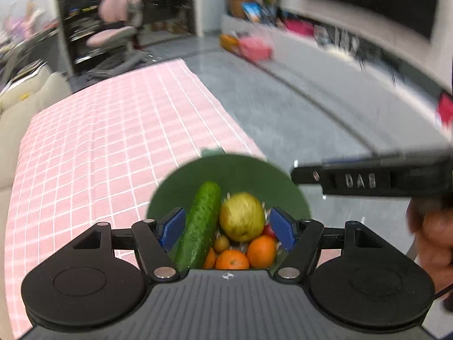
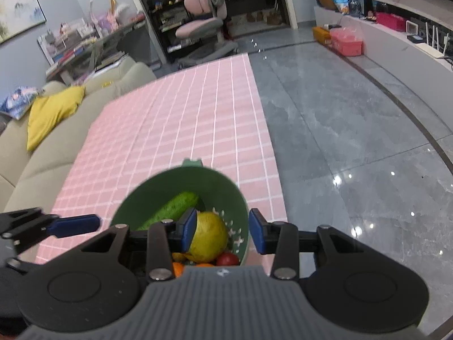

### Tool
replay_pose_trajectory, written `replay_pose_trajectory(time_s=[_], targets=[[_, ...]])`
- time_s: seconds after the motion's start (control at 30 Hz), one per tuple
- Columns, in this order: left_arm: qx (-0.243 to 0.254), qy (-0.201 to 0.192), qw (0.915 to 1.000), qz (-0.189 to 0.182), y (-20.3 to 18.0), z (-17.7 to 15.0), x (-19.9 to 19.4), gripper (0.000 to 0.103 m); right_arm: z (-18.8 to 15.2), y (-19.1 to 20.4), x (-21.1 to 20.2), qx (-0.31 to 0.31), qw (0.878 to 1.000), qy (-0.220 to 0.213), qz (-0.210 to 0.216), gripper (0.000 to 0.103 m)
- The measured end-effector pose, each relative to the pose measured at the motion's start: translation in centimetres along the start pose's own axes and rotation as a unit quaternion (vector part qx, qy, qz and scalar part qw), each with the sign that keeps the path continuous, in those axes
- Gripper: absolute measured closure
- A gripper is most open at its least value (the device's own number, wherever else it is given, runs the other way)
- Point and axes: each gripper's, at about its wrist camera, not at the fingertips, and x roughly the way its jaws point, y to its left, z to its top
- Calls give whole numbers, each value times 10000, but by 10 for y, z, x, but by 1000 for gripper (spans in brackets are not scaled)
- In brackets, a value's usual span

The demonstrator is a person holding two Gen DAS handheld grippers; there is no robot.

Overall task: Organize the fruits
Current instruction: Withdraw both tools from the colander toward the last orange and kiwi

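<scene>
Apparently near done: green round plastic colander bowl point(image 2: 181, 187) at six o'clock on pink checked worktop point(image 2: 181, 119), holding cucumber point(image 1: 201, 223), pear point(image 1: 242, 216), oranges point(image 1: 246, 253); left gripper point(image 1: 228, 228) and right gripper point(image 2: 222, 231) open, empty.

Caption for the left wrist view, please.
Open left hand-held gripper above green colander holding cucumber, pear and oranges.

bowl point(image 2: 226, 181) green | cucumber point(image 1: 202, 223) green | tablecloth point(image 2: 184, 130) pink, white grid
</scene>
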Motion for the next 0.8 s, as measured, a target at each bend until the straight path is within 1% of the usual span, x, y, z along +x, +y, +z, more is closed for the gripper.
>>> replay_pose_trajectory(time_s=[0.1,0.17,0.3,0.4,0.47,0.63,0.73,0.8], targets=[[-550,-199,9983,55,12,0,-29,22,2,2,-14,-23,9999,-112,53,65],[-750,-250,9969,44,17,-3,-45,22,3,4,-22,-52,9998,-166,84,65],[-781,-356,9962,170,20,-18,-72,22,1,12,-40,-130,9993,-296,172,65],[-864,-433,9949,289,28,-37,-89,22,-3,21,-52,-253,9986,-382,248,65],[-940,-409,9941,348,33,-52,-96,22,-8,29,-60,-364,9979,-433,302,65],[-1067,-259,9928,475,53,-92,-103,22,-30,54,-65,-593,9965,-373,456,65],[-1135,-154,9926,400,65,-120,-102,25,-49,70,-65,-552,9965,-268,575,65],[-1052,-58,9938,367,72,-138,-99,26,-64,79,-63,-436,9970,-166,624,65]])
